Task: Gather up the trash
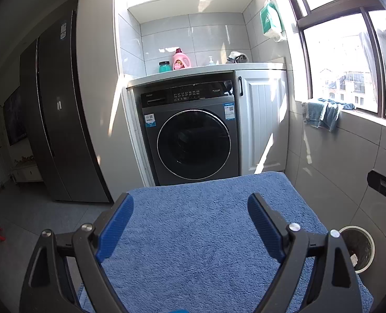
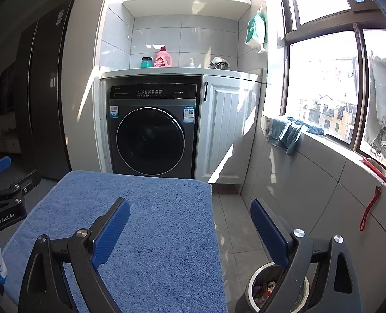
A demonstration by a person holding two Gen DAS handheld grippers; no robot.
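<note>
Grippers poised side by side above a blue towel-covered surface in a sunlit laundry corner, both with jaws spread wide and nothing between the blue pads. Left gripper centred over the towel; right gripper straddling the towel's right edge, one finger over the cloth, the other over the tiled floor. Trash bin low on the floor to the right of the towel-covered surface, just beneath the right gripper's outer finger, open mouth upward, scraps of mixed litter visible inside. From the left wrist view, same bin far off to the lower right, partly hidden behind that gripper's own finger. Right hand plainly the nearer of the two, by this reading; a downward and slightly rightward reach likely needed, with the towel-covered edge close alongside as the main thing to clear. No loose trash visible on the towel itself. Beyond, a dark front-loading washing machine under a white counter, a pink detergent bottle and a teal jar on top, a white cabinet door alongside. Blue cloths draped over the window sill at right, well apart from the bin. Tall dark refrigerator at left.
</note>
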